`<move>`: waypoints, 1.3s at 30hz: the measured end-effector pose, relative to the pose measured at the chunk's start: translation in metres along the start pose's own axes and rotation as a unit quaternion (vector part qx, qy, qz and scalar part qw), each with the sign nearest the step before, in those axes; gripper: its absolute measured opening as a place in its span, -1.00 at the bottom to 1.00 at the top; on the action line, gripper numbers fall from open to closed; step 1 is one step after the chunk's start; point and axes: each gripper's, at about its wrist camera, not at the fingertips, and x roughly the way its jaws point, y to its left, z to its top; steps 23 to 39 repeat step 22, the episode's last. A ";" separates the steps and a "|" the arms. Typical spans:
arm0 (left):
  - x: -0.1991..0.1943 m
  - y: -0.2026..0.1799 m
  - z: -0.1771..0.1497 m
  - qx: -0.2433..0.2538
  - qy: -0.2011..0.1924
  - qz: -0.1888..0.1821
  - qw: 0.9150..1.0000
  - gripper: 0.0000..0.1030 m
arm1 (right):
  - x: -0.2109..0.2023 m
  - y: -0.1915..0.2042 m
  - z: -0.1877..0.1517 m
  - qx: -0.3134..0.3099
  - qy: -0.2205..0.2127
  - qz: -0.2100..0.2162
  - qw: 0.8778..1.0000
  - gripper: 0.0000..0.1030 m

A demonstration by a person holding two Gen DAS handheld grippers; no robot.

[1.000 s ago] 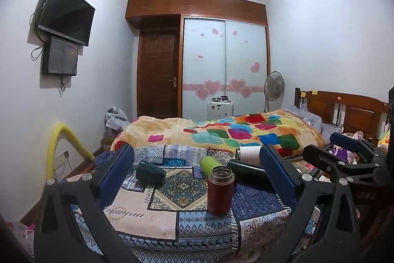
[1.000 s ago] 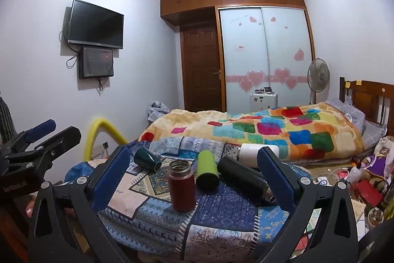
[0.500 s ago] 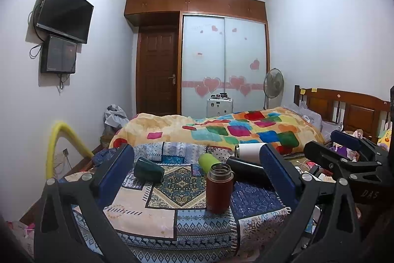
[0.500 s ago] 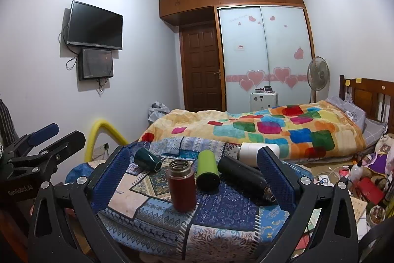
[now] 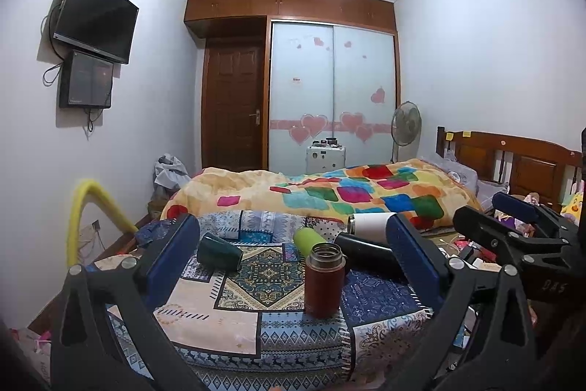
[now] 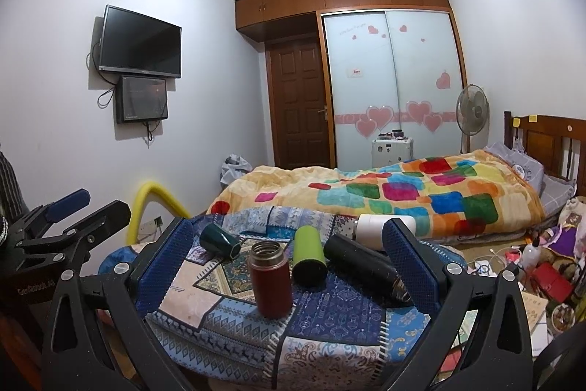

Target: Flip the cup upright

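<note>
While both the left hand-held gripper [image 5: 293,255] and the right hand-held gripper [image 6: 289,259] gape wide and hold nothing, the dark green cup [image 5: 219,251] lies on its side on the patterned worktop [image 5: 205,314]. A red-brown flask [image 5: 325,281] stands upright near it.

Your nearest obstacle is the upright red flask [image 6: 270,281], standing alone on the patterned cloth [image 6: 340,314]. Behind it the green cup [image 6: 308,257], black bottle [image 6: 360,268] and white cup [image 6: 373,228] lie close together. The dark mug [image 6: 219,242] lies apart at the left, with bare cloth beside it.
</note>
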 end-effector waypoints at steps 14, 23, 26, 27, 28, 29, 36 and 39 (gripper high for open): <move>0.000 -0.004 0.000 0.003 0.003 -0.013 1.000 1.00 | 0.001 0.002 0.001 -0.002 -0.002 -0.001 1.000 1.00; -0.001 -0.002 0.000 0.002 0.005 -0.015 1.000 1.00 | 0.000 0.002 0.001 -0.003 -0.003 -0.002 1.000 1.00; -0.001 -0.002 0.000 0.002 0.005 -0.015 1.000 1.00 | 0.000 0.002 0.001 -0.003 -0.003 -0.002 1.000 1.00; -0.001 -0.002 0.000 0.002 0.005 -0.015 1.000 1.00 | 0.000 0.002 0.001 -0.003 -0.003 -0.002 1.000 1.00; -0.001 -0.002 0.000 0.002 0.005 -0.015 1.000 1.00 | 0.000 0.002 0.001 -0.003 -0.003 -0.002 1.000 1.00; -0.001 -0.002 0.000 0.002 0.005 -0.015 1.000 1.00 | 0.000 0.002 0.001 -0.003 -0.003 -0.002 1.000 1.00; -0.001 -0.002 0.000 0.002 0.005 -0.015 1.000 1.00 | 0.000 0.002 0.001 -0.003 -0.003 -0.002 1.000 1.00; -0.001 -0.002 0.000 0.002 0.005 -0.015 1.000 1.00 | 0.000 0.002 0.001 -0.003 -0.003 -0.002 1.000 1.00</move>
